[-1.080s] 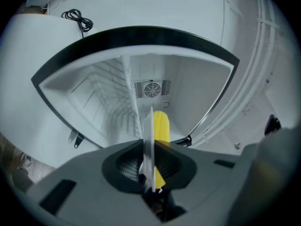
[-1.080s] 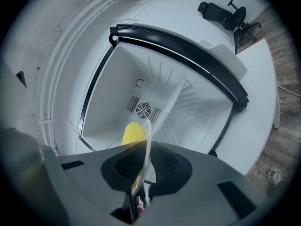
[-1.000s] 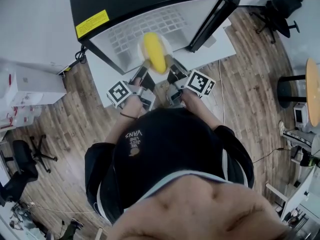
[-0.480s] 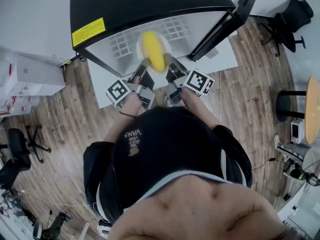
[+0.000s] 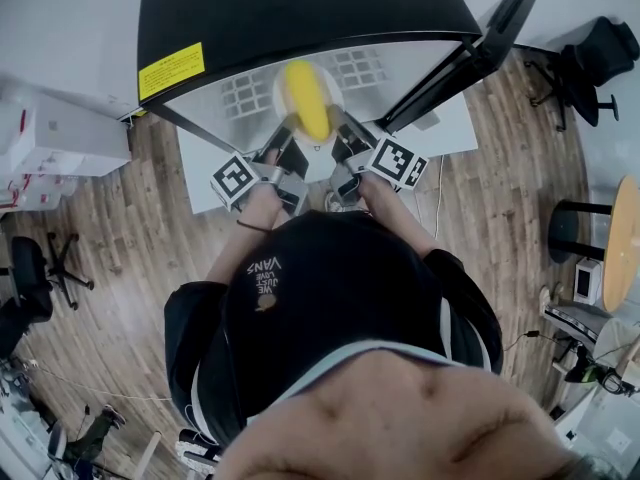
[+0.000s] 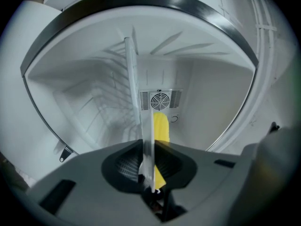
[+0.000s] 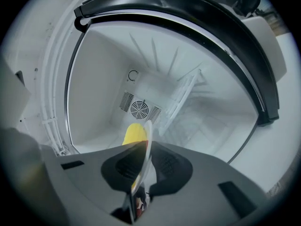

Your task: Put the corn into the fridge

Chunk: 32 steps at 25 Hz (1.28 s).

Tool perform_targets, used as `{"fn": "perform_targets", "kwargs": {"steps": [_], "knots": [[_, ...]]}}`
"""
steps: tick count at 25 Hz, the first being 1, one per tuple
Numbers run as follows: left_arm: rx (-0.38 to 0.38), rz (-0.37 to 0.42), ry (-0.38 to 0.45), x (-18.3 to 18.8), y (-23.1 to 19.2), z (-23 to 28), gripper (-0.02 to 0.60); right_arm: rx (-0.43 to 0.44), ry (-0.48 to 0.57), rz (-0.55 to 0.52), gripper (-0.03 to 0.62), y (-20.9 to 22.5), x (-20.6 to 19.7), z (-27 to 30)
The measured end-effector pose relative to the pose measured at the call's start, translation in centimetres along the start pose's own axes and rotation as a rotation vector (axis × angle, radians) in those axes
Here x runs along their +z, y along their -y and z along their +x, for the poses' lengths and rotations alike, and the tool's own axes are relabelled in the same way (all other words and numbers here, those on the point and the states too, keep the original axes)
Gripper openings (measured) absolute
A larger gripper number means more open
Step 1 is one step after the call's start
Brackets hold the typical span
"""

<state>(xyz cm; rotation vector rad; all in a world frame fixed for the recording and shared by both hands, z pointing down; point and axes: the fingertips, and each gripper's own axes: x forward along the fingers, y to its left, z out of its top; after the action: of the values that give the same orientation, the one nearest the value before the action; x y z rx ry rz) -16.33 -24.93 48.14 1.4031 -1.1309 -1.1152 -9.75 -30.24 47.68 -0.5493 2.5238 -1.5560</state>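
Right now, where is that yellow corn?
In the head view the corn lies top centre on a white plate, which the left tongs and right tongs clamp by its rim at the mouth of the open fridge.

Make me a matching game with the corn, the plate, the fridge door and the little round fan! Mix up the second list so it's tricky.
Things:
1. corn
2. plate
3. fridge door
4. fan grille

Matches:
A. swung open
B. yellow, lying on the plate
C. on the back wall inside the fridge
D. white, rim pinched by the left hand-held gripper and the right hand-held gripper

Pairs: 1-B, 2-D, 3-A, 4-C
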Motion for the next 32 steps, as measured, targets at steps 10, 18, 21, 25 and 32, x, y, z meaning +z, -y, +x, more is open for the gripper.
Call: {"fn": "perform_targets", "kwargs": {"steps": [10,18,21,25,32], "knots": [[0.015,-0.018,0.047,0.4,-0.5,0.2,0.040,0.006,-0.040,0.001,0.031,0.2,0.2,0.7],[0.028,-0.026,0.076,1.1,-0.6,0.7,0.046,0.022,-0.056,0.022,0.031,0.6,0.5,1.5],[0.023,-0.037,0.081,1.2,-0.5,0.9,0.048,0.026,-0.059,0.020,0.031,0.6,0.7,1.7],[0.031,-0.053,0.097,1.4,-0.6,0.9,0.049,0.028,-0.063,0.019,0.032,0.5,0.8,1.8],[0.024,-0.078,0.117,1.6,-0.5,1.1,0.055,0.030,-0.058,0.033,0.051,0.4,1.2,2.0]]}}
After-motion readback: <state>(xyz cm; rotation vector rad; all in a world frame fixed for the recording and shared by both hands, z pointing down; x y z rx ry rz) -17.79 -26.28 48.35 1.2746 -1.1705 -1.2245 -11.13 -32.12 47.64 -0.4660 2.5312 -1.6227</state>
